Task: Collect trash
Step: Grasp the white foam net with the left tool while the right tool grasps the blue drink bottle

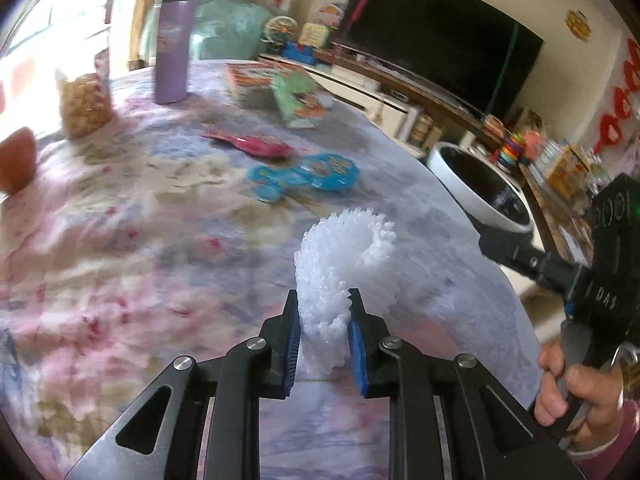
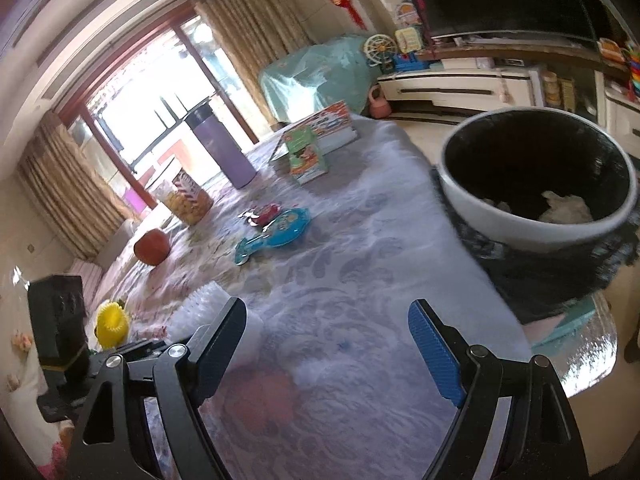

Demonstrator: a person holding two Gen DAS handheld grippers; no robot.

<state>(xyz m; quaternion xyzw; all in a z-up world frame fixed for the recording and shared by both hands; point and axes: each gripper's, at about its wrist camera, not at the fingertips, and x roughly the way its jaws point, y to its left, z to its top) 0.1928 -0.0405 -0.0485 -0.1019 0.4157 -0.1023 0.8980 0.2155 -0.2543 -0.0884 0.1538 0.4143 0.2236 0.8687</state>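
Observation:
My left gripper point(image 1: 324, 308) is shut on a curled piece of white foam netting point(image 1: 340, 260), held above the flowered tablecloth point(image 1: 120, 240). A white trash bin point(image 1: 476, 188) with a black liner stands off the table's right edge; in the right wrist view the bin point(image 2: 536, 224) holds some white crumpled trash point(image 2: 566, 208). My right gripper point(image 2: 328, 320) is open and empty over the table, left of the bin. A blue plastic blister pack point(image 1: 304, 176) and a pink wrapper point(image 1: 256, 145) lie further back on the table; the blue pack point(image 2: 276, 234) also shows in the right wrist view.
A purple flask point(image 1: 174, 44), a snack jar point(image 1: 84, 104), an orange-red fruit point(image 2: 152, 247), boxes and booklets point(image 1: 276, 88) stand at the back of the table. A yellow toy point(image 2: 112, 322) sits at the left. A TV point(image 1: 440, 36) and cabinet stand beyond.

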